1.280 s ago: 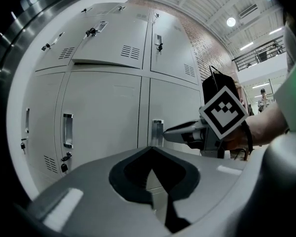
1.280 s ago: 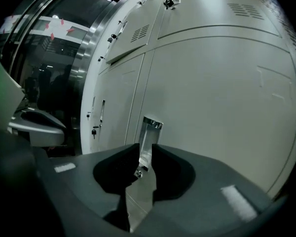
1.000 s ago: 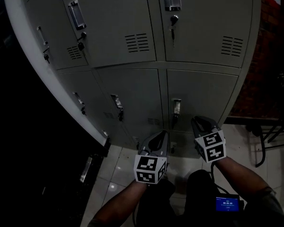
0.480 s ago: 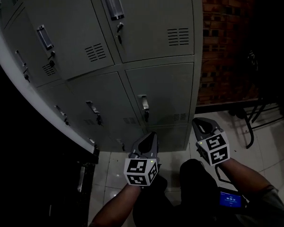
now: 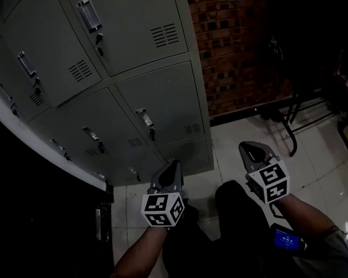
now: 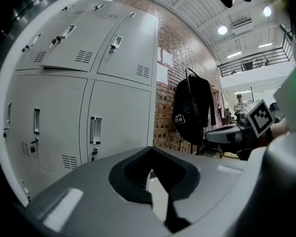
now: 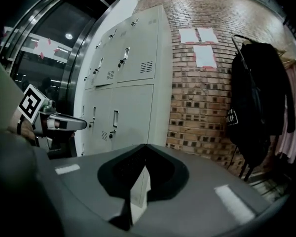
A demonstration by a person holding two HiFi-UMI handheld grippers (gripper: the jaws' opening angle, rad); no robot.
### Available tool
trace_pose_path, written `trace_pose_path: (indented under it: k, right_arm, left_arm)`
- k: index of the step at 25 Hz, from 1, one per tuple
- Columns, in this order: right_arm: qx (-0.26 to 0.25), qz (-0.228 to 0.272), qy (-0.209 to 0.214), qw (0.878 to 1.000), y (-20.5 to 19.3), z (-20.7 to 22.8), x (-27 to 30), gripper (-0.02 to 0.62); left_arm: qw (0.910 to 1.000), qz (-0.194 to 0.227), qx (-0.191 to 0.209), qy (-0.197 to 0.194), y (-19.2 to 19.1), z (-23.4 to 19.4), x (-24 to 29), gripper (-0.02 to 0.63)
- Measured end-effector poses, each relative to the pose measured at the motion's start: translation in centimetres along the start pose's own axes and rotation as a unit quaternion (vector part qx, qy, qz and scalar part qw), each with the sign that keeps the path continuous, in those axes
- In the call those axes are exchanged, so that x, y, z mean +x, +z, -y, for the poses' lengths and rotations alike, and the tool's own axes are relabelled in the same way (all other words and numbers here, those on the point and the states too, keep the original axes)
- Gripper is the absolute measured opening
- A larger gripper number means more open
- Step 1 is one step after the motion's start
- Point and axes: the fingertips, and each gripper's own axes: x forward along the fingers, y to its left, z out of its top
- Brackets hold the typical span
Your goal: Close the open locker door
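Grey metal lockers (image 5: 133, 68) fill the upper left of the head view, and every door there looks flush. In the left gripper view one upper-row door (image 6: 69, 48) seems to stand slightly ajar. My left gripper (image 5: 173, 165) hangs low in front of the bottom lockers, apart from them, its jaws shut on nothing. My right gripper (image 5: 247, 147) is over the tiled floor to the right of the locker block, also shut and empty. The left gripper view shows its own closed tips (image 6: 151, 148), and the right gripper view shows its tips (image 7: 146, 145) closed as well.
A brick wall (image 5: 243, 45) adjoins the lockers on the right. A black coat (image 7: 256, 107) hangs on a rack beside it. Black metal legs (image 5: 293, 117) stand on the floor at the right. A dark glass frame (image 5: 40, 213) borders the lockers on the left.
The head view has swung right: the lockers slid to the left and the brick wall came into sight. Both grippers stay low in front of me, the left one a little lower.
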Motion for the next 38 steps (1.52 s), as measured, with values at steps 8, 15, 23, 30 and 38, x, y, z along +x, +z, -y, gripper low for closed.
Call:
trace_pose_path:
  k: [8, 15, 23, 30, 38]
  right_arm:
    - [0.009, 0.000, 0.008, 1.000, -1.6, -0.8, -4.7, 0.009]
    - [-0.002, 0.004, 0.023, 1.000, -0.9, -2.3, -5.1, 0.009]
    - [-0.018, 0.001, 0.031, 0.999, -1.0, -2.8, -4.6, 0.008]
    - [-0.017, 0.000, 0.037, 0.999, -1.5, -3.2, -4.5, 0.006]
    - [-0.013, -0.004, 0.037, 0.999, -1.9, -3.2, -4.5, 0.006]
  left_arm:
    - [1.0000, -0.001, 0.007, -0.004, -0.1, 2.4, -1.7, 0.003]
    - [0.9992, -0.010, 0.037, -0.013, -1.0, 3.5, -2.6, 0.003]
    - [0.9992, -0.007, 0.038, -0.015, -1.1, 3.4, -2.1, 0.003]
    - [0.9993, -0.009, 0.034, -0.010, -1.8, 3.0, -2.0, 0.003]
    - [0.9993, -0.012, 0.034, -0.011, -2.0, 3.1, -2.1, 0.003]
